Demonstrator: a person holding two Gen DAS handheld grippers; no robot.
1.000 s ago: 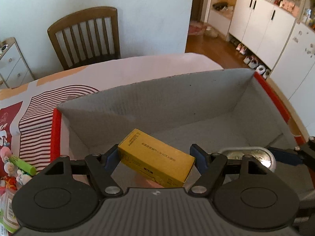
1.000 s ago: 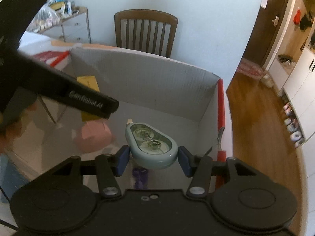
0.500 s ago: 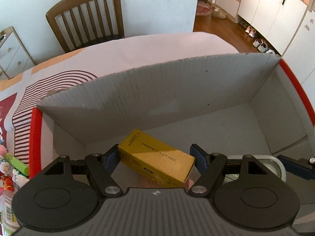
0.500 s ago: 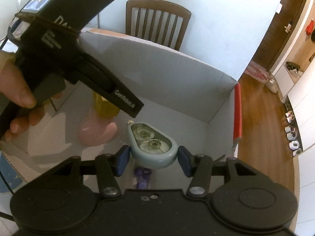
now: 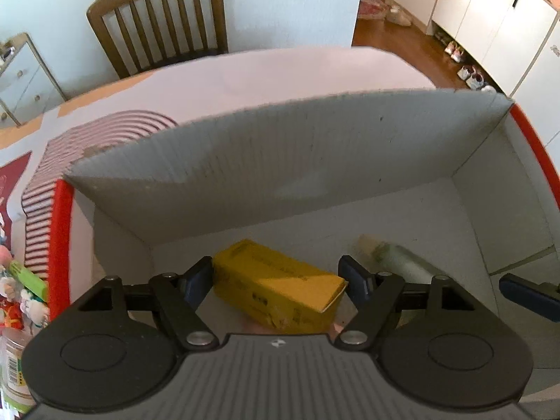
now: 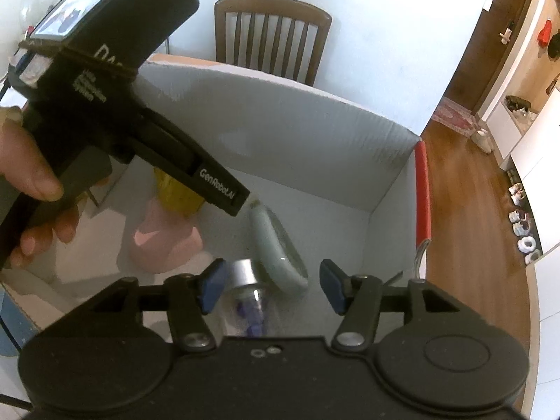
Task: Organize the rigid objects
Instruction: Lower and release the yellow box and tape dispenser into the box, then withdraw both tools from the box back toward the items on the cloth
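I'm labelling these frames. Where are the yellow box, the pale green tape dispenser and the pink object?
yellow box (image 5: 276, 276): left wrist view, on its top face.
tape dispenser (image 6: 280, 245): right wrist view, on its curved green edge.
pink object (image 6: 164, 245): right wrist view, on its upper surface.

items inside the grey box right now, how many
4: yellow carton between the left fingers, pink object under it, pale green case and clear bottle near the right gripper; others may be hidden.
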